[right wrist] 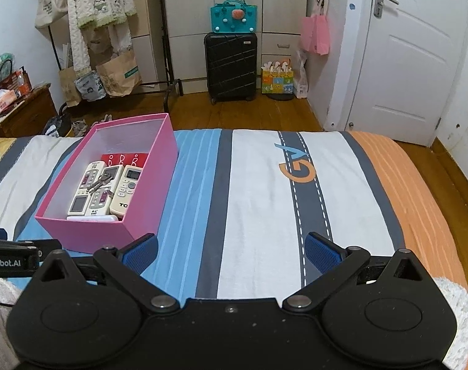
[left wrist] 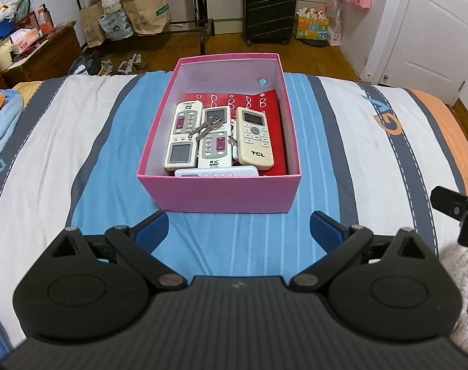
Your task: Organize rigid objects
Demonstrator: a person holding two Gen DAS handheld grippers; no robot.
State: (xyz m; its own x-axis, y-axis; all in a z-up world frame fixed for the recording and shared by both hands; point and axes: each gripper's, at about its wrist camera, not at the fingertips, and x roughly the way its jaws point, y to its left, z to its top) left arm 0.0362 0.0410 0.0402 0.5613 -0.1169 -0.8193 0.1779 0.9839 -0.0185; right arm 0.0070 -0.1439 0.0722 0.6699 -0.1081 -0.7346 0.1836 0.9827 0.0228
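A pink box (left wrist: 221, 189) stands on the striped bed cover, also in the right wrist view (right wrist: 89, 231) at the left. Inside lie three cream remotes side by side: a left one (left wrist: 183, 137), a middle one (left wrist: 215, 148) and a TCL one (left wrist: 254, 137). A bunch of keys (left wrist: 207, 128) lies across the left two. A white remote (left wrist: 217, 172) lies along the near wall, and a red packet (left wrist: 234, 98) lies under them. My left gripper (left wrist: 238, 231) is open and empty just in front of the box. My right gripper (right wrist: 230, 251) is open and empty over the bed, right of the box.
The bed cover (right wrist: 264, 185) stretches right to an orange edge. Beyond the bed foot are a wooden floor, a black suitcase (right wrist: 230, 64), a clothes rack with paper bags (right wrist: 116, 74), a wooden cabinet (left wrist: 39, 55) and a white door (right wrist: 412, 61).
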